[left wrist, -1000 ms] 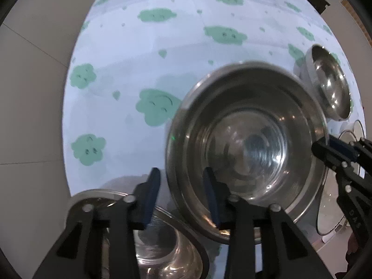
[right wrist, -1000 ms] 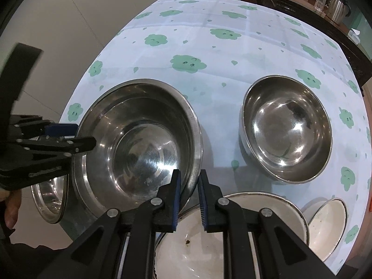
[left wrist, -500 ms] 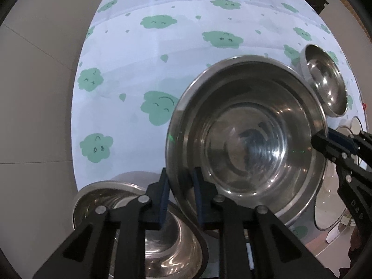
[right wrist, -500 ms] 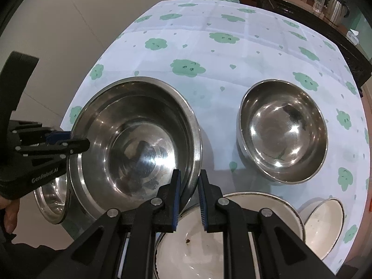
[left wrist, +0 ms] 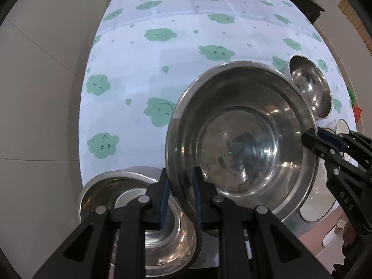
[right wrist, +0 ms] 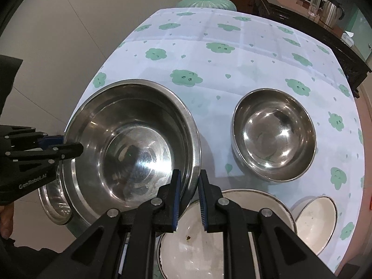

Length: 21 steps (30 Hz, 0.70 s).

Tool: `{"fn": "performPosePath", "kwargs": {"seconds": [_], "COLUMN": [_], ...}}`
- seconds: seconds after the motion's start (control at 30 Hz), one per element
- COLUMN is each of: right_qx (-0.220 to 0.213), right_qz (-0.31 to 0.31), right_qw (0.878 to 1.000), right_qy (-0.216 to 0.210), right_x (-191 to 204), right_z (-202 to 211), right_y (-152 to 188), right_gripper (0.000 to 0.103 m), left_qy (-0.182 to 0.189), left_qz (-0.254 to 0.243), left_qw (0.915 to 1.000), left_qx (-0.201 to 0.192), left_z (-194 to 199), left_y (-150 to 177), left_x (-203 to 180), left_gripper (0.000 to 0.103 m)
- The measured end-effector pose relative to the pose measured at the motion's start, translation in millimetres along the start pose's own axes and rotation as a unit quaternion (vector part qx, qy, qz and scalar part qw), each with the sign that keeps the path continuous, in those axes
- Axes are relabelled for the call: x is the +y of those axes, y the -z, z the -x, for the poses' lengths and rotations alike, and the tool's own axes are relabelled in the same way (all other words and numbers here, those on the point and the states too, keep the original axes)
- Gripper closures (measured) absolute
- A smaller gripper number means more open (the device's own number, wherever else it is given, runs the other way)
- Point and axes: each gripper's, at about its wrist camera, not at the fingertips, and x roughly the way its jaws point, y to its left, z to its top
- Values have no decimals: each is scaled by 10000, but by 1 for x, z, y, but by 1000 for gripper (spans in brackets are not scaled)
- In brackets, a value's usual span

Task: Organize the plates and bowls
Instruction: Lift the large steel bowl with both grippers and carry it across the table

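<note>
Fingers of both grippers pinch — apparently — large bowl's rim.

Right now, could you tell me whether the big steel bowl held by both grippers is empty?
Empty: the big steel bowl shows only bare, reflective metal inside in both wrist views.

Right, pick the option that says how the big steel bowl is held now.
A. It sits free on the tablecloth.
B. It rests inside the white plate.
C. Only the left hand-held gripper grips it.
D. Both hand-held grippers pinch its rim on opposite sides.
D: the left hand-held gripper and the right hand-held gripper each clamp the rim of the big steel bowl, on opposite sides.
</note>
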Motion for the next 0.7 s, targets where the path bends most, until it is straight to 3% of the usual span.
{"fn": "performPosePath", "kwargs": {"seconds": [0.7], "right_qx": [-251], "right_qz": [293], "right_qw": [9992], "right_qy": [-72], "right_x": [28], "right_z": [28], "right_y": [-5], "right_gripper": [87], "left_qy": [33], "left_qz": [336], "left_qw": [9991], "left_qx": [-274], "left_z": [38], "left_y": [21], "left_x": [25], "left_gripper": [87]}}
